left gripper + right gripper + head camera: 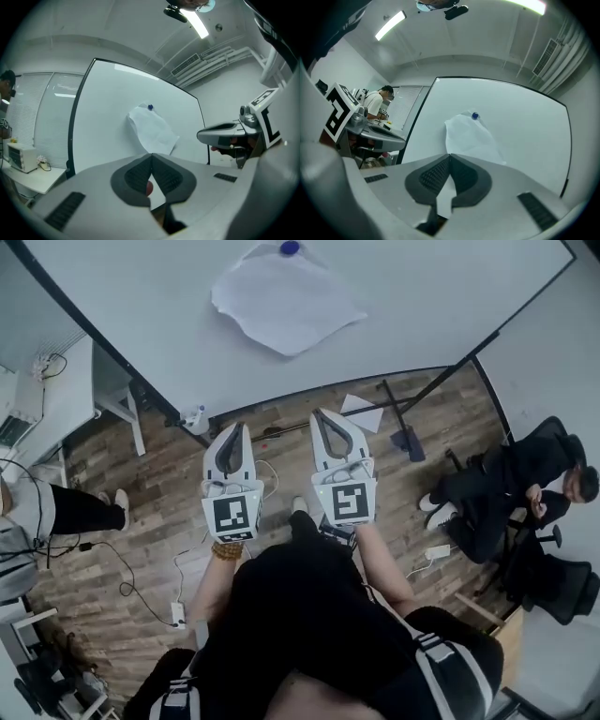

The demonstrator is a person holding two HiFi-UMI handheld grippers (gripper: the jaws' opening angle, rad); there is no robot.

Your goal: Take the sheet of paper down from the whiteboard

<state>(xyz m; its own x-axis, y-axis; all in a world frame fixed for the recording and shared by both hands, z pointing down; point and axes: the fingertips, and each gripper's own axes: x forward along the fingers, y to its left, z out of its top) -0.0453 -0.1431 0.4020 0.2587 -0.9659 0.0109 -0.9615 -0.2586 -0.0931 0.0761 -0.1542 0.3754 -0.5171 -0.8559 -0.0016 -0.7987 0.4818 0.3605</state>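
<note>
- The crumpled white sheet of paper (286, 301) hangs on the white whiteboard (450, 296) under a round blue magnet (290, 247), at 12 o'clock from both claws.
- The left gripper (238, 429) and the right gripper (320, 415) have their jaws together and hold nothing.

The sheet of paper (286, 301) is white, and the magnet (290, 247) on it is blue. The whiteboard (141, 324) is white with a black frame. My left gripper (241, 430) and right gripper (321, 416) are pale grey, with dark grey ribbed pads (133, 176) and black-and-white square markers. The floor (141, 549) is brown wood-grain planks.
</note>
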